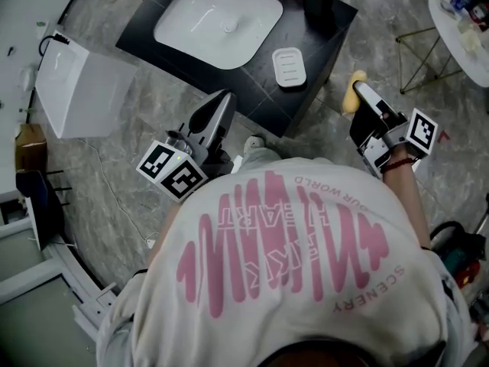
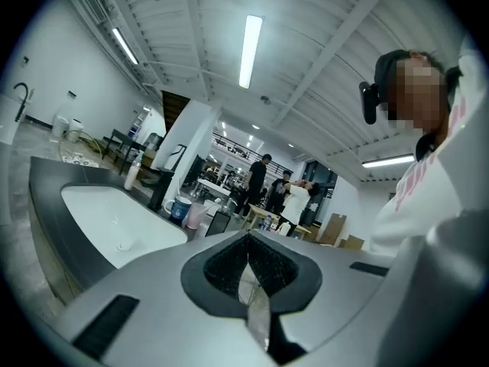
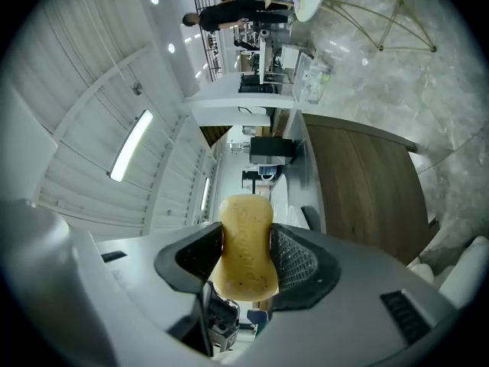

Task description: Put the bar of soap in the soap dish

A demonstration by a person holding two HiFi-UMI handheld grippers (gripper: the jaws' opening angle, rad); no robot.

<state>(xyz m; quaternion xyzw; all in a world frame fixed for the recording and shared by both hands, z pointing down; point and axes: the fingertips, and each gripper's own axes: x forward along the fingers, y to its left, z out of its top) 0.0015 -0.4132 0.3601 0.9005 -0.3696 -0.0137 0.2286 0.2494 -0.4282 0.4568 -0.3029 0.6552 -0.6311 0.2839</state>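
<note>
A dark surface [image 1: 258, 92] stands on a grey marbled floor [image 1: 122, 182], with a white basin [image 1: 218, 23] sunk into it. The white dish [image 1: 289, 66] lies on the surface at 4 o'clock from the basin, just beside its rim, and is empty.

The right claw [image 3: 246, 241] is clamped on the yellow soap [image 3: 244, 243] – one pad on each flat side, the bar's end sticking out past the tips. In the head view the soap hangs over the floor at 4 o'clock from the dish, off the surface's corner and well apart from the dish.

The left claw [image 2: 248, 260] has its jaws pressed together with nothing between them – it sits at 7 o'clock from the dish, by the surface's near edge.
</note>
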